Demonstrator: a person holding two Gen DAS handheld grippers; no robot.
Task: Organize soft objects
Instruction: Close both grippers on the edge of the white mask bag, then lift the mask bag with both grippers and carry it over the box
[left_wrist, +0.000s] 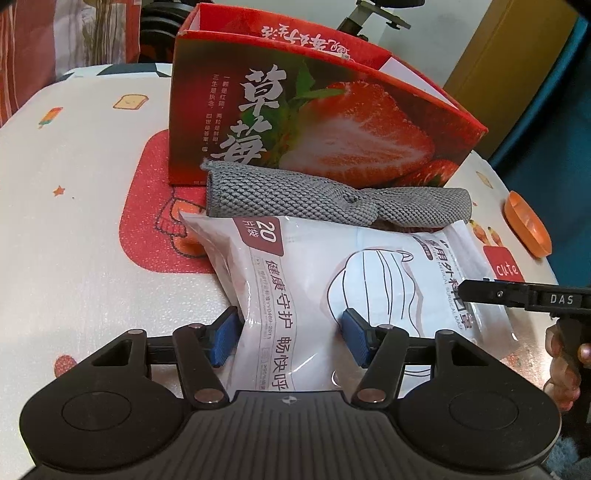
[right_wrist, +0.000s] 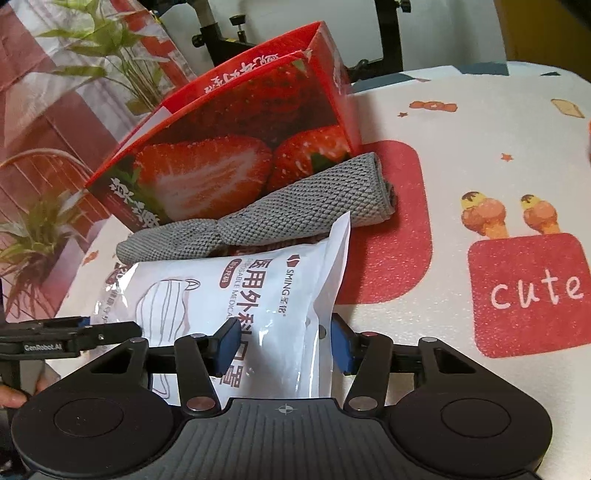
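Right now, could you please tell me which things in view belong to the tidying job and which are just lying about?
Job:
- mask packet, between both grippers' jaws
- grey cloth, rolled beside the box
- strawberry box, open on top

Lying about:
- orange dish
- patterned tablecloth
- plants

1. Both views are evenly lit by soft indoor light, with a warm reddish cast.
2. Shadows are faint; a soft one lies under the grey cloth (left_wrist: 332, 199).
3. Mild glare sits on the white mask packet (right_wrist: 258, 295).
4. Fisheye bending curves the table (left_wrist: 74, 184) at the frame edges.
5. Corners darken and soften slightly.
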